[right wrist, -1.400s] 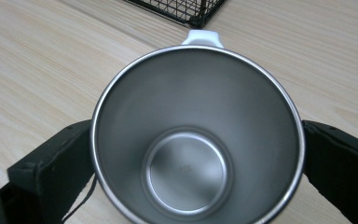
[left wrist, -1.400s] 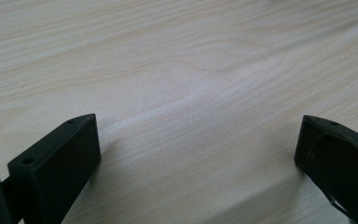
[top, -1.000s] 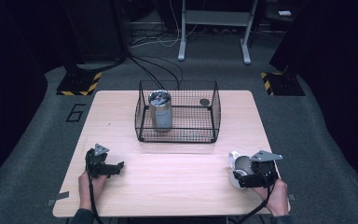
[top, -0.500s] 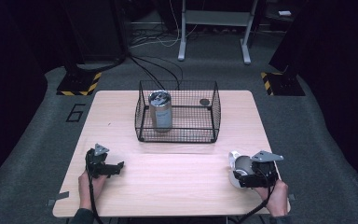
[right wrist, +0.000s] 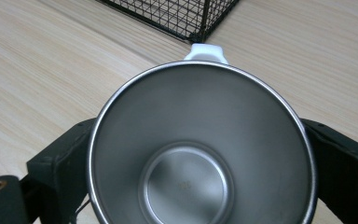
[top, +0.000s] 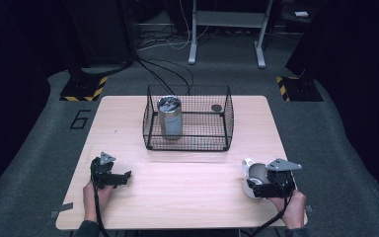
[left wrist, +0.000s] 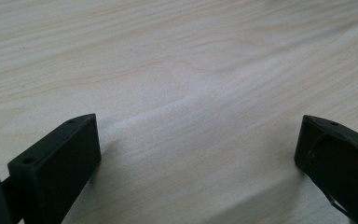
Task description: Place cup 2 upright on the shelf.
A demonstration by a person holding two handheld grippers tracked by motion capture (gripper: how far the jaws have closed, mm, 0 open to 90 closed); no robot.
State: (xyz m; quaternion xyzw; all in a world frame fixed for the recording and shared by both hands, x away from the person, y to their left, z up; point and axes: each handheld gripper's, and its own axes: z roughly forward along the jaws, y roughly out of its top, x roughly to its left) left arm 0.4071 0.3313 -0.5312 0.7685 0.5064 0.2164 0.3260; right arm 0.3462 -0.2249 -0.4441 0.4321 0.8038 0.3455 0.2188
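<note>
A white mug with a steel inside [top: 253, 175] [right wrist: 200, 149] lies between the jaws of my right gripper [top: 262, 181] at the table's front right, its white handle [right wrist: 205, 52] pointing toward the cage. The jaws press its sides, so the right gripper is shut on it. My left gripper [top: 114, 177] rests at the front left, jaws wide apart over bare wood [left wrist: 191, 116], holding nothing. A black wire cage [top: 187, 123] stands at the table's middle back with a metal can [top: 170, 116] upright in its left half.
A small dark round thing [top: 216, 107] lies in the cage's far right corner. The cage's corner [right wrist: 200, 28] is just beyond the mug. The light wooden table [top: 187, 197] ends close behind both hands. Cables and stand legs [top: 192, 44] lie on the floor beyond.
</note>
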